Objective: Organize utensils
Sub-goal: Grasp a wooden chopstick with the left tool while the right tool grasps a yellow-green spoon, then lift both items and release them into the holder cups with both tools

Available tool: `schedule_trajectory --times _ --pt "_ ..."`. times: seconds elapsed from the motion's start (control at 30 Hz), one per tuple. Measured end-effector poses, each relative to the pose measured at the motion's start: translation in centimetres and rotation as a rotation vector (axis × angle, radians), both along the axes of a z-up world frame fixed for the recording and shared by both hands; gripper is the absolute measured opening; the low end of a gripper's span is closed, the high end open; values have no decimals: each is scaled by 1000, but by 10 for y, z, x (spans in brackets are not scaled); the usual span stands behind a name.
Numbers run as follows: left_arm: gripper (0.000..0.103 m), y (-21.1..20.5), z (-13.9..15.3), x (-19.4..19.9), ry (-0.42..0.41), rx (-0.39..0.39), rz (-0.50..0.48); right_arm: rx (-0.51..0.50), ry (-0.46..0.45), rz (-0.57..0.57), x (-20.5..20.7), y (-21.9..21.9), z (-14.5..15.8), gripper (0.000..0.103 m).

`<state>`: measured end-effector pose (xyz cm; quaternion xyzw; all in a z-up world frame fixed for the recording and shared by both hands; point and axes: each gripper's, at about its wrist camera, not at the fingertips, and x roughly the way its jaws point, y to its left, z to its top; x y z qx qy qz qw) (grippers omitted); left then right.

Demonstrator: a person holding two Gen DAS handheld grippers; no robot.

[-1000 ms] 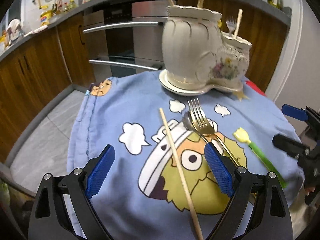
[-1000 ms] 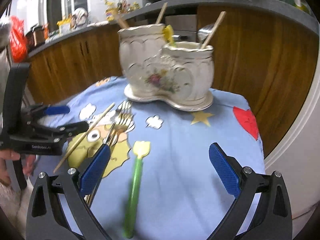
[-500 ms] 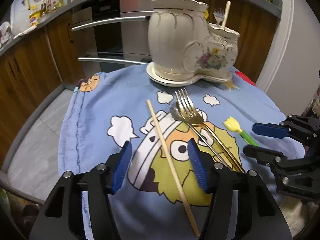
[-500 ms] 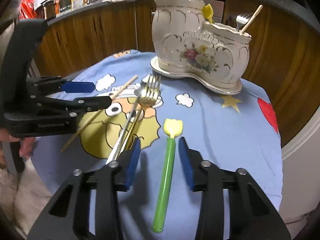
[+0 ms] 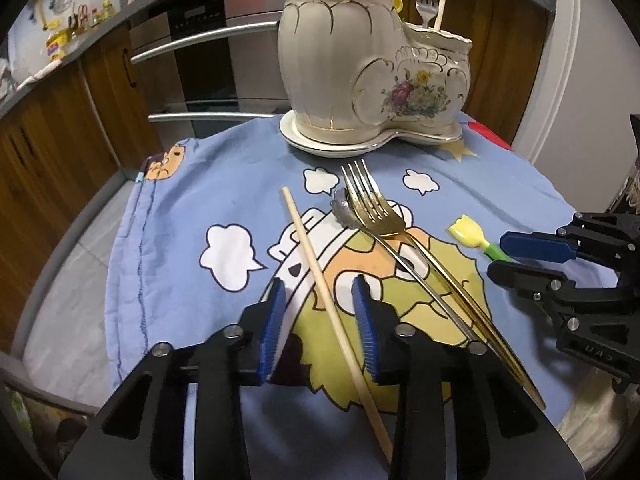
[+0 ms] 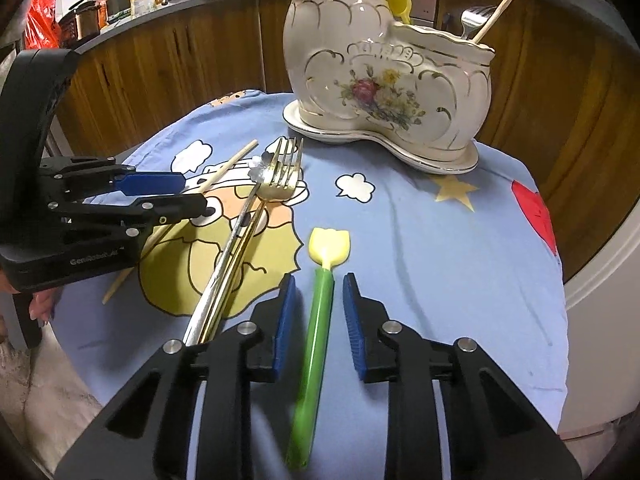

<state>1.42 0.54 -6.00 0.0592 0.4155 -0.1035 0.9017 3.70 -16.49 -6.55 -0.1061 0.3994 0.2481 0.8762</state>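
Left tool point(image 5: 318, 302) has just been closing, pads astride but clear of the thin, light wooden chopstick point(image 5: 320, 276) on the worktop; right tool point(image 6: 318, 300) likewise around the slippery green-handled plastic fork point(image 6: 320, 300); grip mid-shaft

The left tool point(image 5: 318, 300) hovers low over the blue cartoon cloth point(image 5: 200, 184) on the desk, its jaws just narrowed around the wooden chopstick point(image 5: 320, 276), whose shaft lies between the blue pads point(image 5: 274, 320) without touching either. Right of it lie a gold fork point(image 5: 380, 216) and a silver spoon point(image 5: 344, 208). The right tool point(image 5: 520, 256) straddles a green-handled yellow utensil point(image 5: 468, 232), and the white ceramic holder point(image 5: 360, 68) stands behind.
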Motion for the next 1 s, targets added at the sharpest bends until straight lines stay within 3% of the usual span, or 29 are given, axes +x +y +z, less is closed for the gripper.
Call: schedule_trajectory --times 0.2,0.33,0.4,0.63,0.83,1.0 --pt "24 6 1 16 4 -14 17 31 11 -13 10 -1 -1 11" --pt "21 3 0 19 -3 18 14 38 10 -20 12 0 0 10" --pt "8 3 1 17 -6 14 7 44 11 -23 12 1 0 10" --pt "5 8 4 12 -16 -36 -3 109 -26 -37 9 -9 12 10" --pt "5 10 20 2 -93 -100 1 212 -117 -48 1 -23 31 10" --pt "5 16 40 -8 -220 -191 -14 255 -221 -53 -7 -31 49 9"
